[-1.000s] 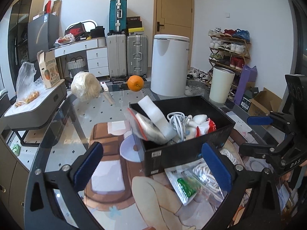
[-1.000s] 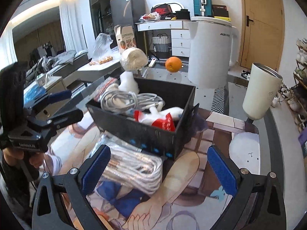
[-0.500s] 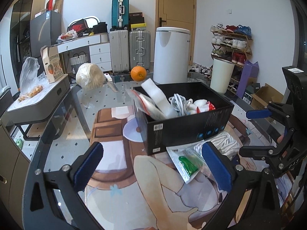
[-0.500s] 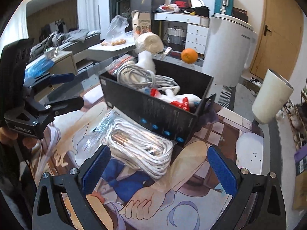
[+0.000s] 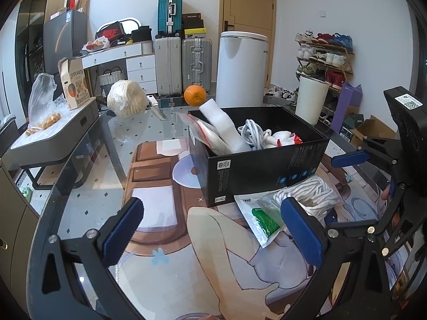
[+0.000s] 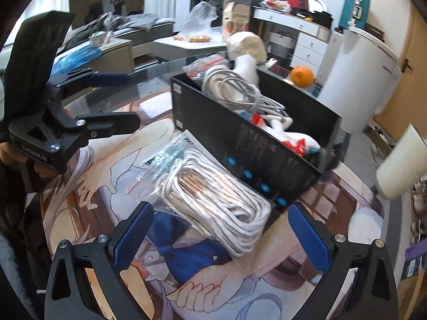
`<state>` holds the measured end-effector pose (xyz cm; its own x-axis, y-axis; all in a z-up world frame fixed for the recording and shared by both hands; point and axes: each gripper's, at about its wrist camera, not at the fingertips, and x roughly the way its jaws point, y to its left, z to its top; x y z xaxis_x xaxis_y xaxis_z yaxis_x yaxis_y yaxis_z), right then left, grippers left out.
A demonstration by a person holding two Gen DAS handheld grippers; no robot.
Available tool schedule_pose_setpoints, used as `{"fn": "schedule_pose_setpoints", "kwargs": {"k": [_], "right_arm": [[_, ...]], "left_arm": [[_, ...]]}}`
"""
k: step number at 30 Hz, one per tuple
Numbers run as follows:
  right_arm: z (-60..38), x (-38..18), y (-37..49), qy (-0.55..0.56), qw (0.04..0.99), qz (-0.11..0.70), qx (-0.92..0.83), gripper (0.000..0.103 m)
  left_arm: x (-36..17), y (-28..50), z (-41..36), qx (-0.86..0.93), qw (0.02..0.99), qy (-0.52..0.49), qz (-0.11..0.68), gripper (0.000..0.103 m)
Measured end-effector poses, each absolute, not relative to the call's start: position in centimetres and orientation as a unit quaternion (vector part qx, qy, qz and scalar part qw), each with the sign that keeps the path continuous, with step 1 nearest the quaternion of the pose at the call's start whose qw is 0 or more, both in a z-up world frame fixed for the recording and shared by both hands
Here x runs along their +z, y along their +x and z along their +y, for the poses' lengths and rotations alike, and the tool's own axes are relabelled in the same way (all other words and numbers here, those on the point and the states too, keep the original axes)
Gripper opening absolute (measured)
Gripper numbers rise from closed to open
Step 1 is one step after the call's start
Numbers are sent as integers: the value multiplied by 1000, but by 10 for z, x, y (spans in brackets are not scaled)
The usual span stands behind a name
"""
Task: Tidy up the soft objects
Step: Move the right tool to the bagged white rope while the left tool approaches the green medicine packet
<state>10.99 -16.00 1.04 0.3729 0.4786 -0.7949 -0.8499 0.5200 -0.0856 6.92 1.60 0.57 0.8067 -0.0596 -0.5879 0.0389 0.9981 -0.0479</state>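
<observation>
Glass table with printed mat across it. Black box at mat centre, holding grey cable, white foam strip, red-and-white soft item. Bagged white rope coil lies on mat against box front, at 12 o'clock between right gripper fingers; gripper spread wide, empty. Left gripper likewise spread, gripping nothing, box at its 1 o'clock. Green packet beside rope. Orange beyond box.
</observation>
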Motion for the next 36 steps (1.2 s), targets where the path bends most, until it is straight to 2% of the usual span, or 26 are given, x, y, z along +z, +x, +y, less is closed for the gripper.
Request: {"fn": "schedule_pose_setpoints", "kwargs": {"k": [22, 36], "right_arm": [[-121, -4, 127, -303, 717, 380, 500, 102], [-119, -25, 142, -295, 687, 422, 512, 102]], "left_arm": [[3, 71, 19, -22, 949, -23, 315, 103], [0, 73, 21, -26, 946, -26, 323, 103]]}}
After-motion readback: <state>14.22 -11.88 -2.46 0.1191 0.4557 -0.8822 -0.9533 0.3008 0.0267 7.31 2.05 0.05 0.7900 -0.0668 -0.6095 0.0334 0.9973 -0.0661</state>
